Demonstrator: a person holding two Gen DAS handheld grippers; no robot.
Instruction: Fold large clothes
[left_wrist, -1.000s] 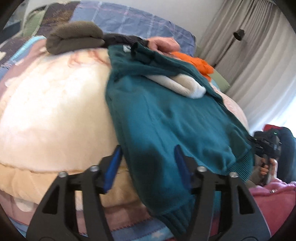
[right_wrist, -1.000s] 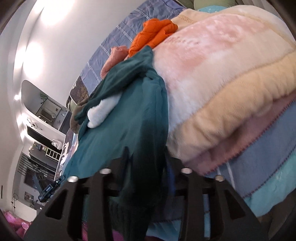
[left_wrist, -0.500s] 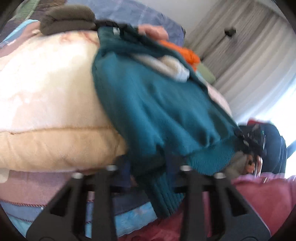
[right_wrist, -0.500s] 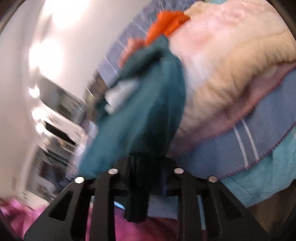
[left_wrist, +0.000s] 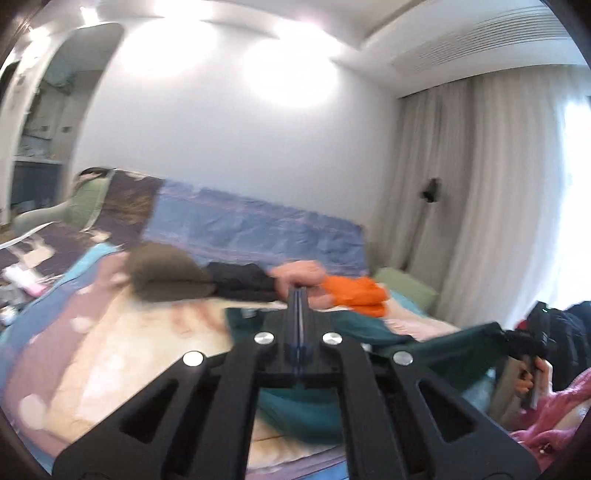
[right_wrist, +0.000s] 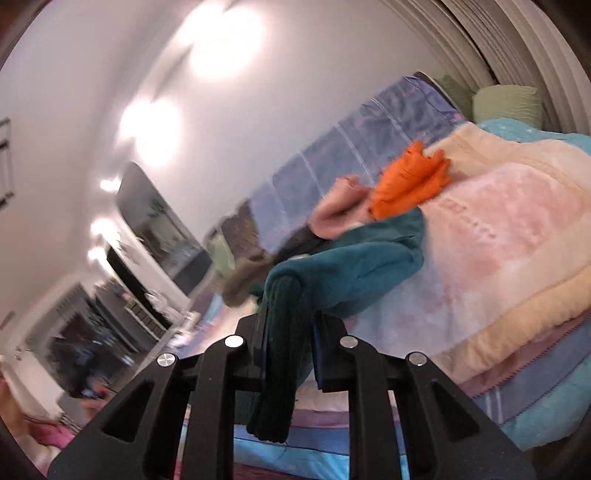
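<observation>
A teal sweater (left_wrist: 443, 350) lies on the bed, and its near edge is lifted and stretched between both grippers. My left gripper (left_wrist: 298, 292) is shut, its blue pads pressed together, with teal cloth hanging under the fingers. How much cloth sits in the pinch is hidden. In the right wrist view my right gripper (right_wrist: 289, 319) is shut on the sweater's dark ribbed hem (right_wrist: 280, 354), which hangs down through the jaws. The teal sweater body (right_wrist: 351, 266) runs away over the blanket. The right gripper (left_wrist: 524, 343) also shows at the far right of the left wrist view.
Folded clothes line the back of the bed: brown (left_wrist: 166, 273), black (left_wrist: 240, 280), pink (left_wrist: 299, 273) and orange (left_wrist: 354, 291). A cream and pink blanket (left_wrist: 122, 354) covers the bed. Curtains (left_wrist: 480, 184) hang on the right. A person's hand (left_wrist: 528, 380) holds the right gripper.
Both grippers closed on the sweater's near hem and rose. The views swung up from the bed toward the wall, and the hem came up off the blanket.
</observation>
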